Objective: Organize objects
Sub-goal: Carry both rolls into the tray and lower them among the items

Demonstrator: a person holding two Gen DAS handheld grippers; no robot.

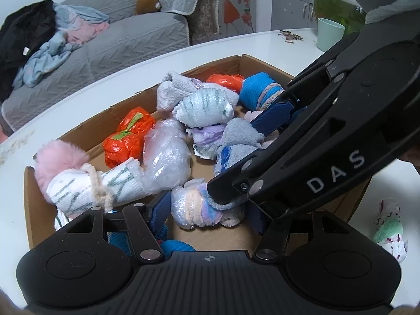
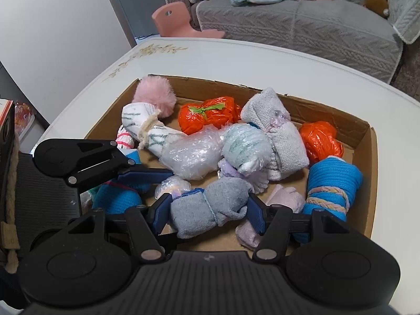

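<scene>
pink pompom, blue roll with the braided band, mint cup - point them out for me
pink pompom [image 2: 155, 96], right wrist view, middle of the fluff
blue roll [image 2: 333, 177], right wrist view, blue cloth above the braided band
mint cup [image 1: 329, 34], left wrist view, its side wall

A white desk [image 2: 262, 60] with a faint floral print at its corner stands before a grey quilted sofa [image 2: 302, 23]. Crumpled clothes [image 1: 52, 42] in black, pale blue and pink lie heaped on the sofa, near a brown plush toy [image 1: 147, 4]. A small pink chair [image 2: 178, 21] sits on the floor beside a white wall [image 2: 65, 26]. Grey cabinets [image 1: 291, 2] stand behind the desk, beside a door with a flower sticker [image 1: 236, 10].
</scene>
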